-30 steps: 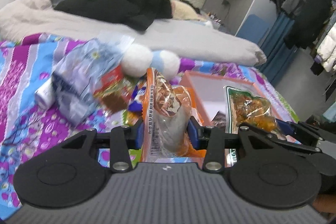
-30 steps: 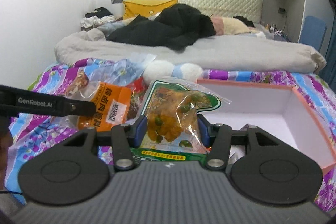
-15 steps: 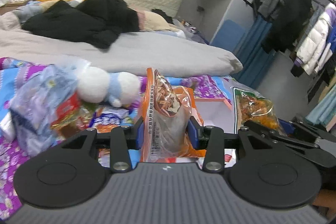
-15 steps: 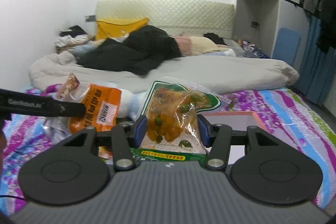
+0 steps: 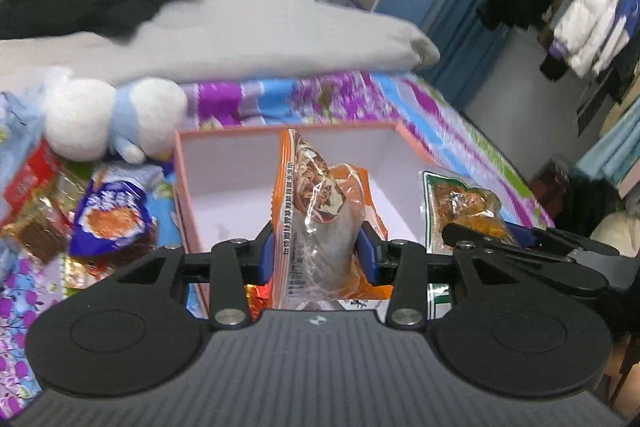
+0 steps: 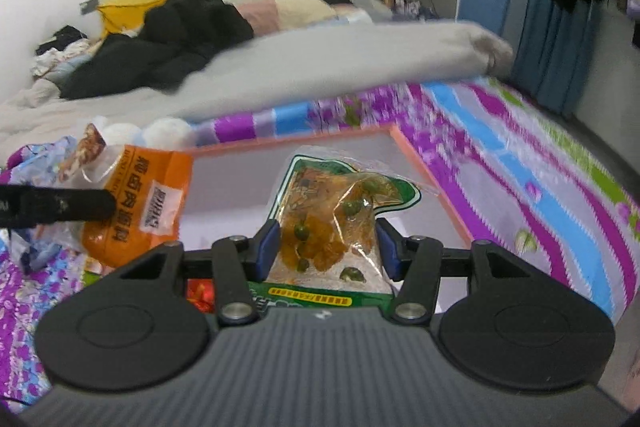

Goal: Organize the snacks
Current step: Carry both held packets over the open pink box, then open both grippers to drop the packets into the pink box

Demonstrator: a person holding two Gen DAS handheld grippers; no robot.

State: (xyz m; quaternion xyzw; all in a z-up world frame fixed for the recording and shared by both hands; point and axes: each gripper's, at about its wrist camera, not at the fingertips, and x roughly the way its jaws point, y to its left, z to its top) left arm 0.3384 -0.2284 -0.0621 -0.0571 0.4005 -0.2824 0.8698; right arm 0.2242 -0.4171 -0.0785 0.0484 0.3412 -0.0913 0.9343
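- Above the pink-rimmed box [image 5: 184,163] on the flowered bedspread [image 6: 560,195], an orange snack packet [image 5: 320,211] is clamped upright in the left gripper [image 5: 318,255].
- A green-edged snack packet [image 6: 336,223] is pinched in the right gripper [image 6: 328,247], over the box's right half.
- Each packet should be lowered inside the walls before release, with the two kept apart.
- The box floor is blurred; it seems bare, so packets can be laid flat.
- Loose snacks [image 5: 108,219] remain left of the box.

Orange packet [image 5: 320,219] glossy plastic; box [image 5: 224,163] matt card.
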